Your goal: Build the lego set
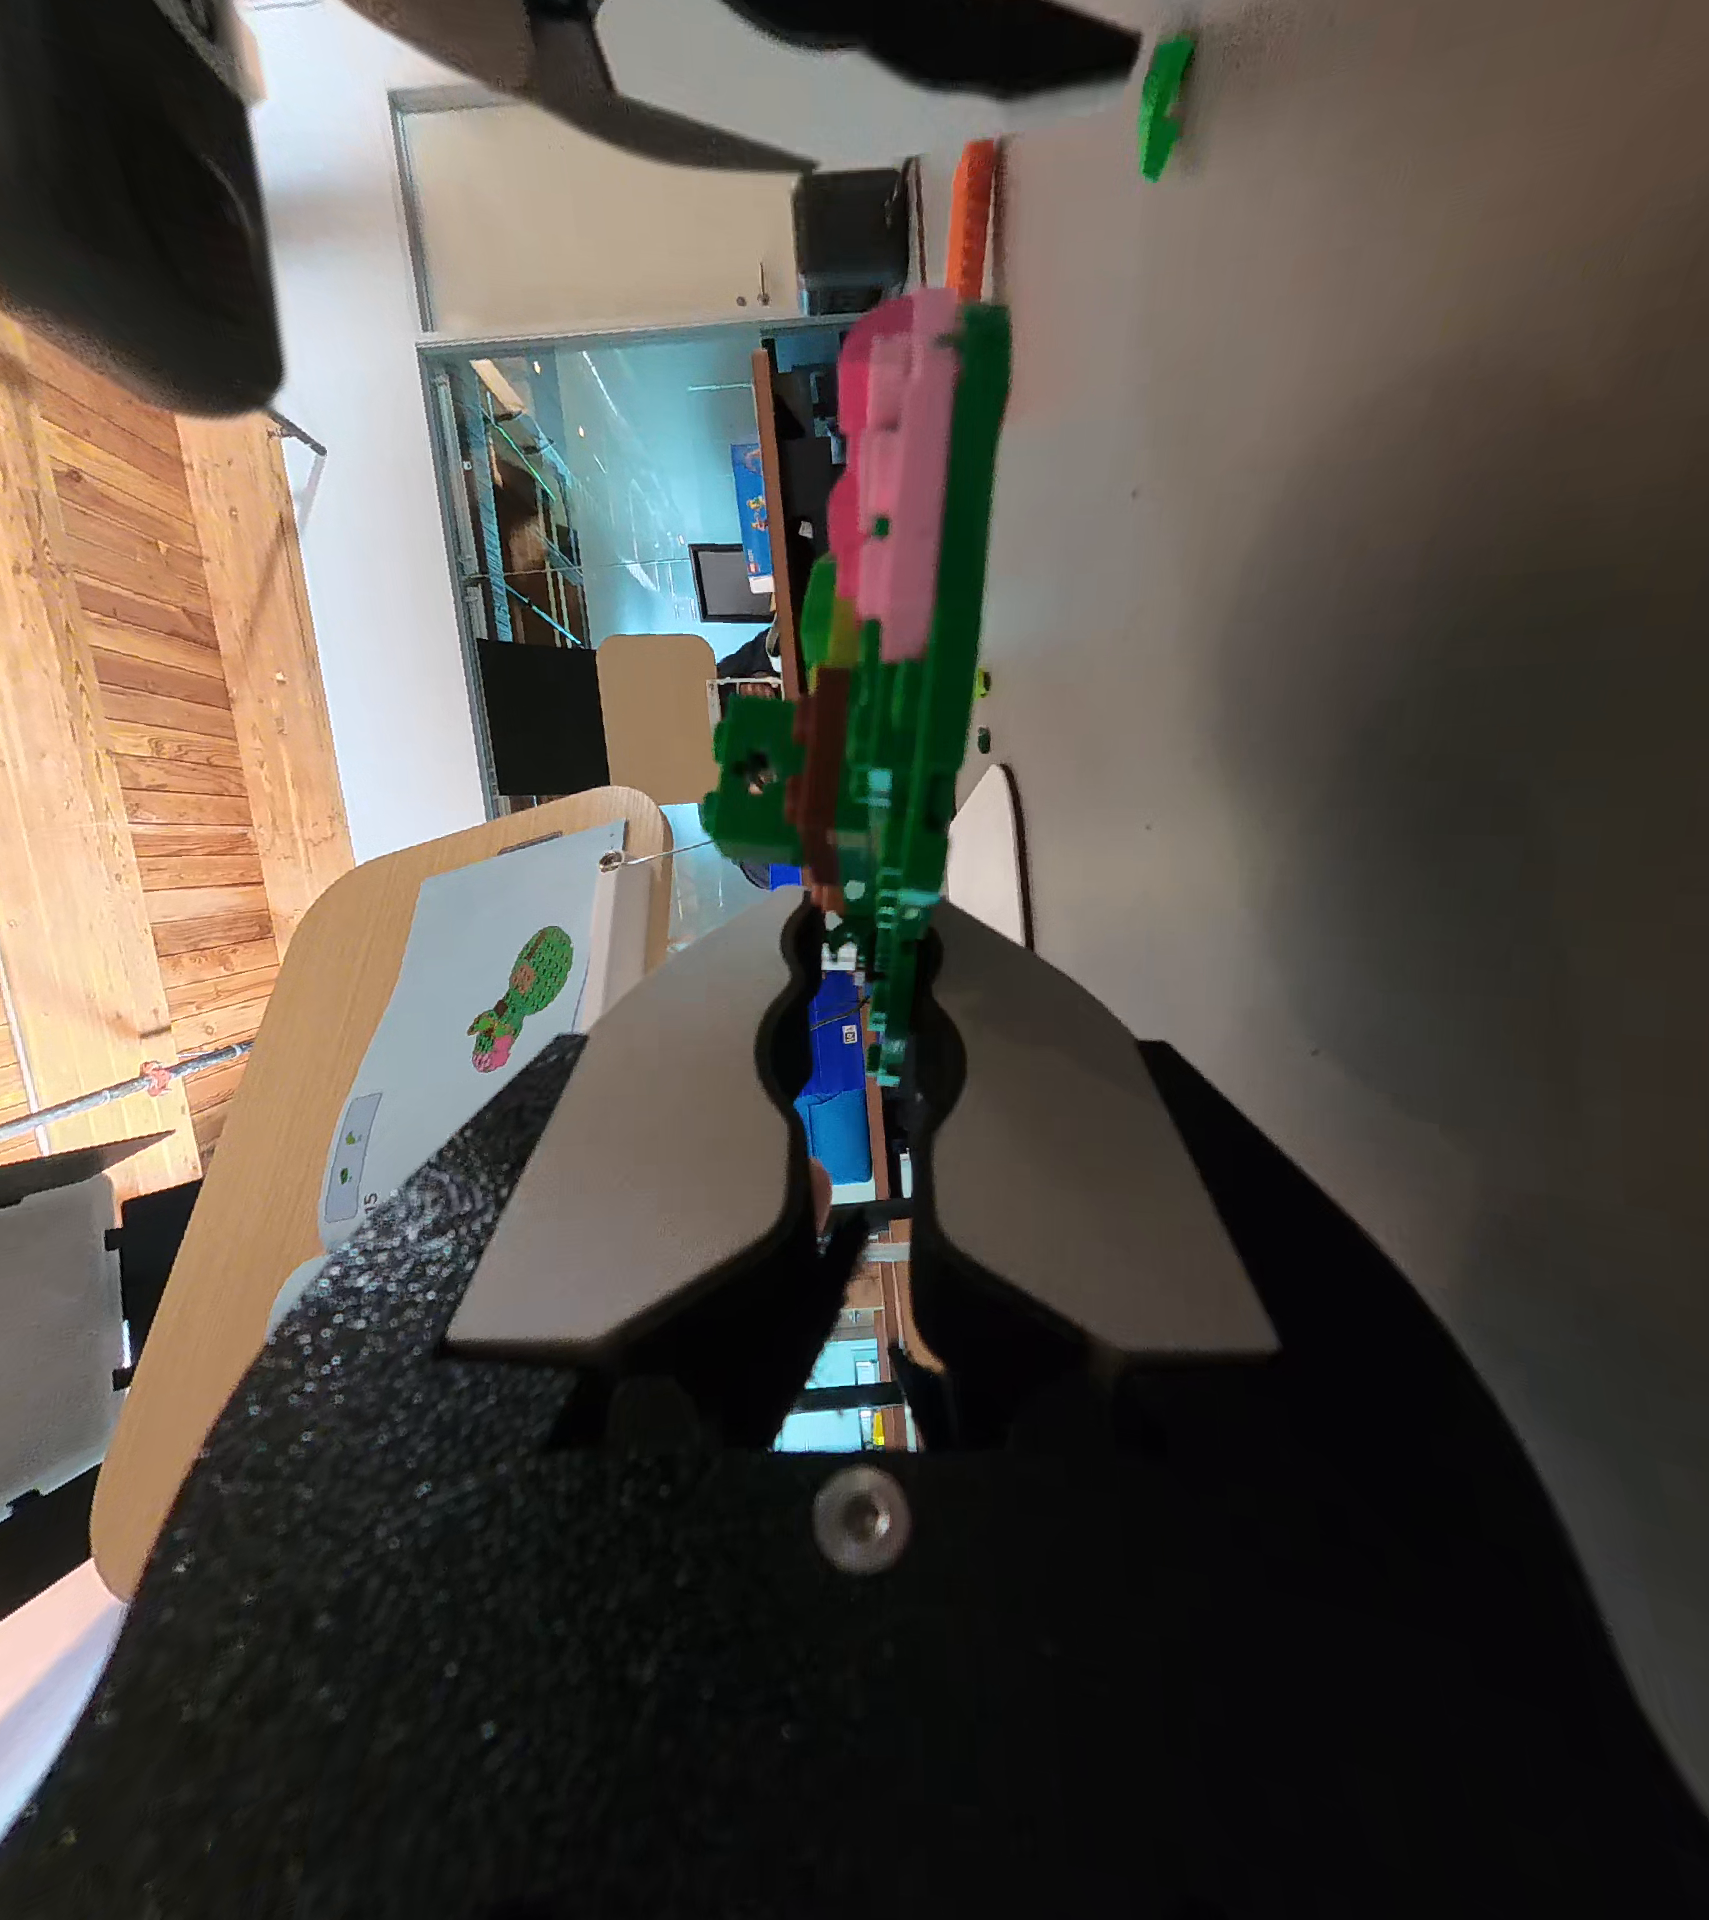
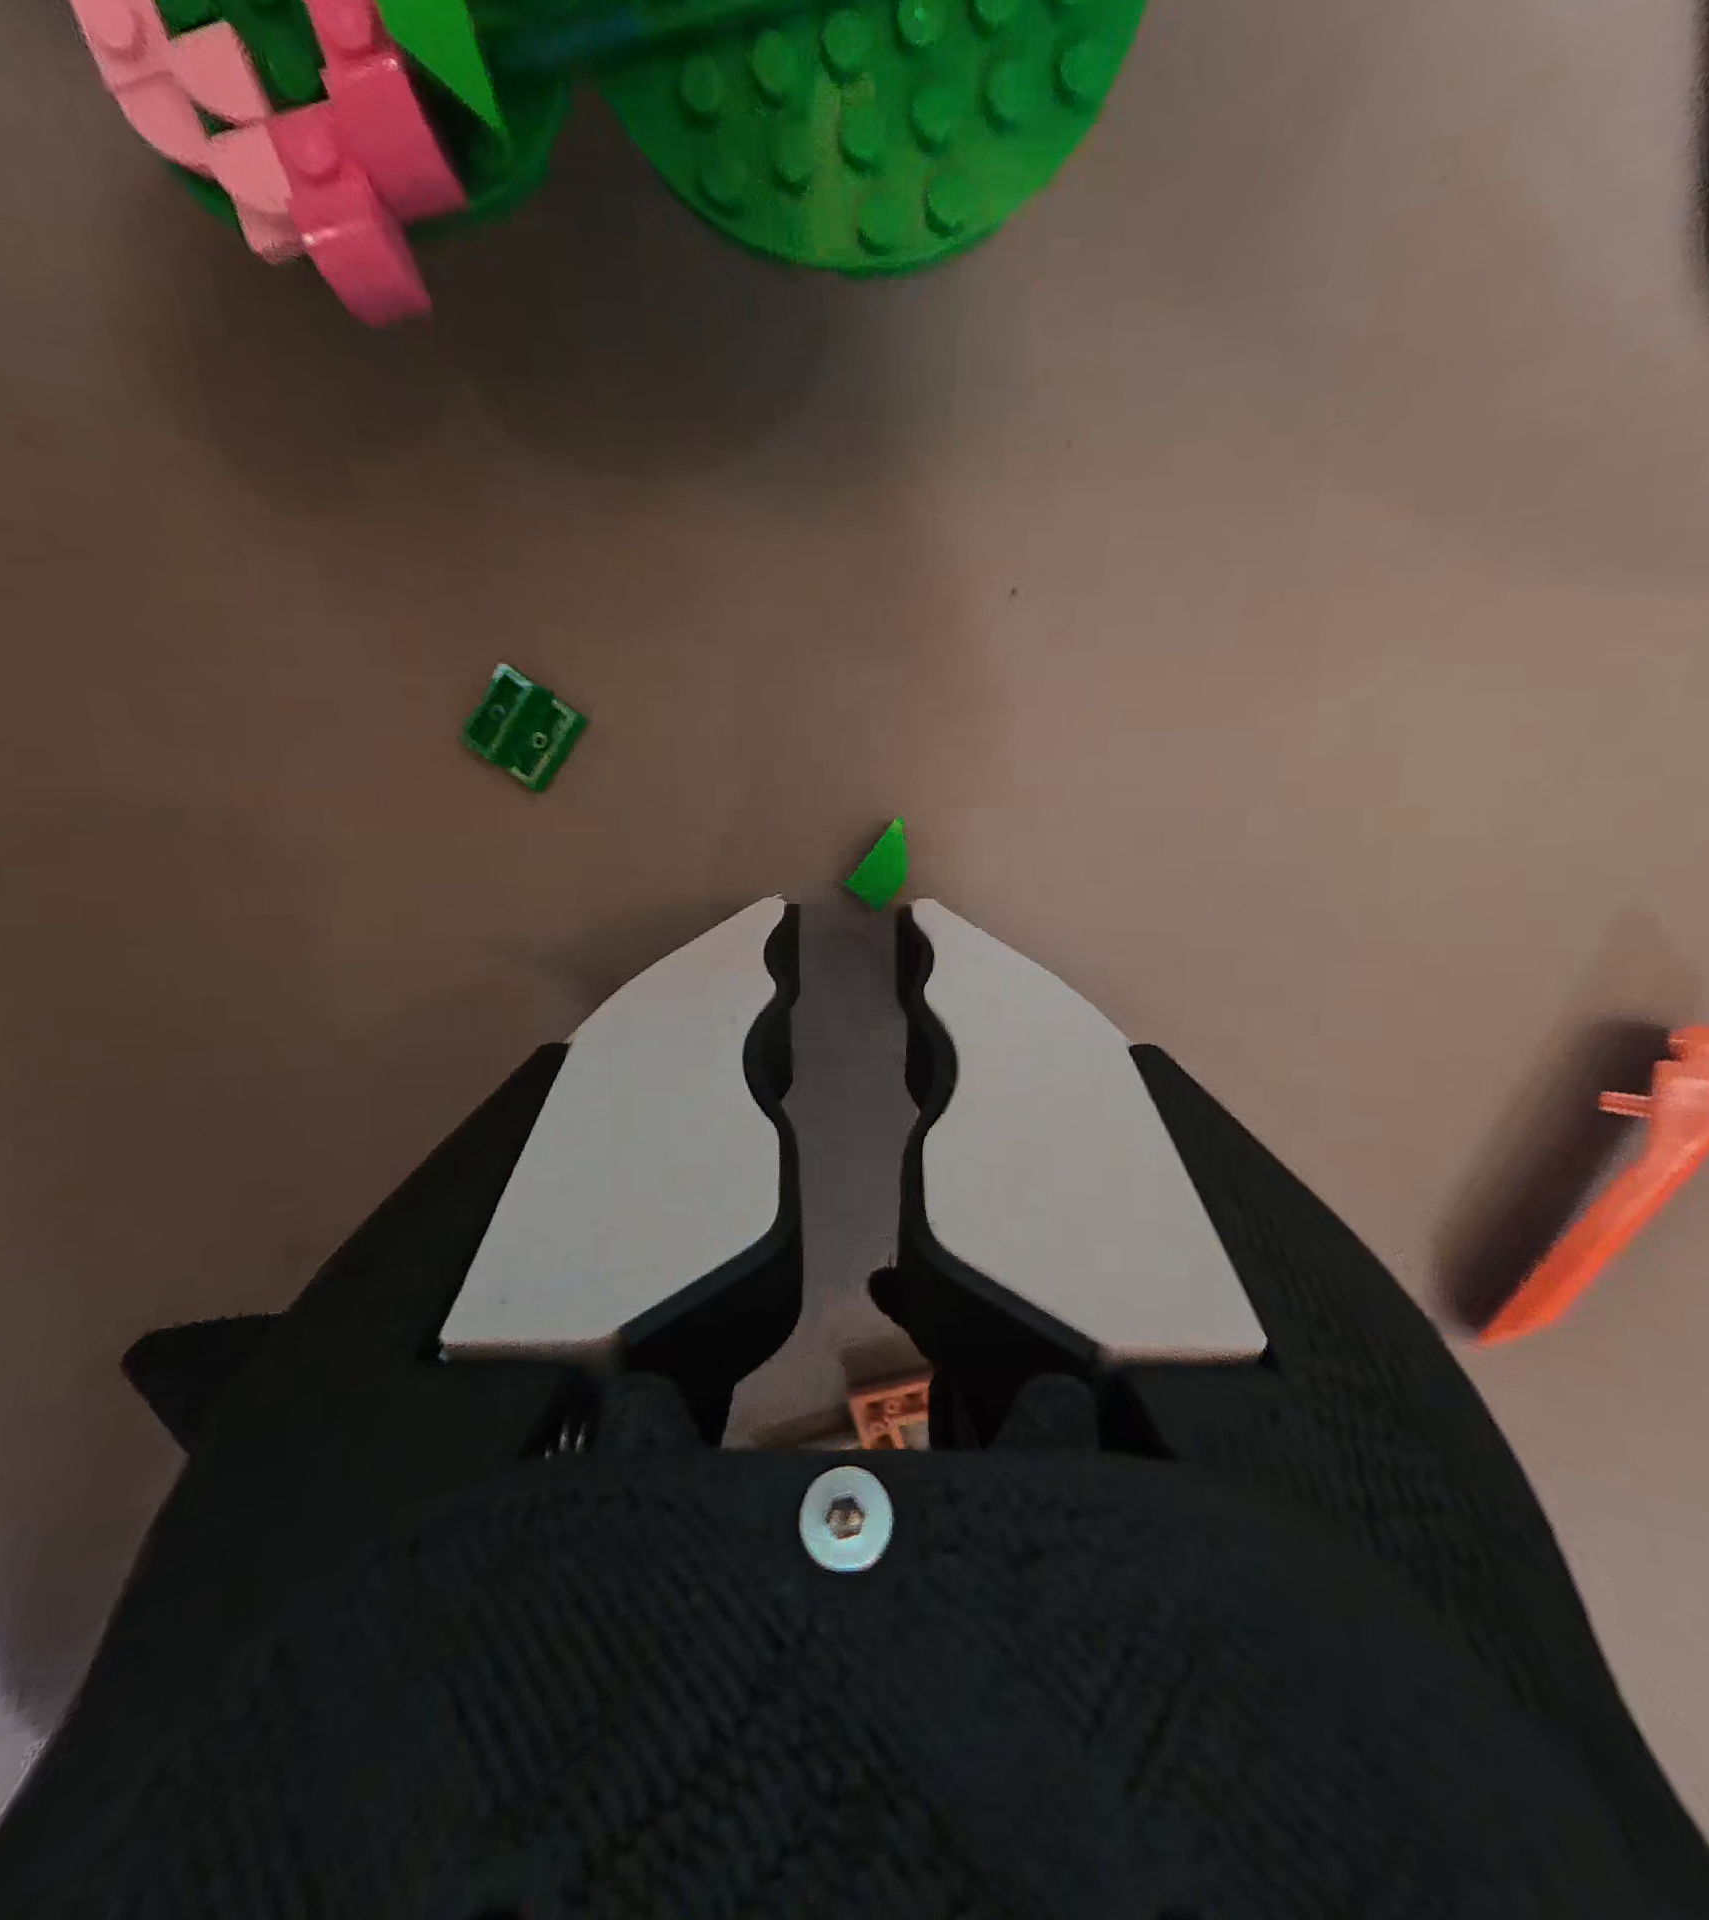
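The green-and-pink lego build, blurred and cropped top of frame, is clenched by the left gripper; the right gripper gapes empty just short of a small green piece.

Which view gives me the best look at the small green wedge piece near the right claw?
The right wrist view. The small green wedge piece lies sharp on the grey table, just ahead of the open right claw, nothing covering it. In the left wrist view I cannot pick it out with any confidence.
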A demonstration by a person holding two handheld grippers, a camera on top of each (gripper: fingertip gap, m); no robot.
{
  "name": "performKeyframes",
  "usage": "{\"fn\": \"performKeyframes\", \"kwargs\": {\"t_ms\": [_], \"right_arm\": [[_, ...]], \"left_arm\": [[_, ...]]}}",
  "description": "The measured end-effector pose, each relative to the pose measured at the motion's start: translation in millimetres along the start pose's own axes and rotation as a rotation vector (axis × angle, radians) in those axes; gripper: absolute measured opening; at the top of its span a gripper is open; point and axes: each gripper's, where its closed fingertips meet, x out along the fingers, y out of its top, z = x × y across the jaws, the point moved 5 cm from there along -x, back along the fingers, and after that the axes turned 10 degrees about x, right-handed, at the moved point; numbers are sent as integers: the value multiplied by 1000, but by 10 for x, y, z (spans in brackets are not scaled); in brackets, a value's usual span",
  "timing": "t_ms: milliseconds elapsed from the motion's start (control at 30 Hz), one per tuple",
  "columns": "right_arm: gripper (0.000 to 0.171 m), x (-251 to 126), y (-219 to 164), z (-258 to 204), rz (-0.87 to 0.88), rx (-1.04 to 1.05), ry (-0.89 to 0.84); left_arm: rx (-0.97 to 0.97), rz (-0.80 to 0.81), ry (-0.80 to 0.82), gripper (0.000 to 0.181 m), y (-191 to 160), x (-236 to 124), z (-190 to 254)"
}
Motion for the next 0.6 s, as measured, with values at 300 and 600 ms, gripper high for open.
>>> {"fn": "performKeyframes", "kwargs": {"t_ms": [300,600], "right_arm": [[15,40,138,-140,127,57,137],[27,4,124,39,73,-516,-10]], "left_arm": [[-1,1,-7,14,1,3,11],[5,7,-6,14,12,-1,8]]}}
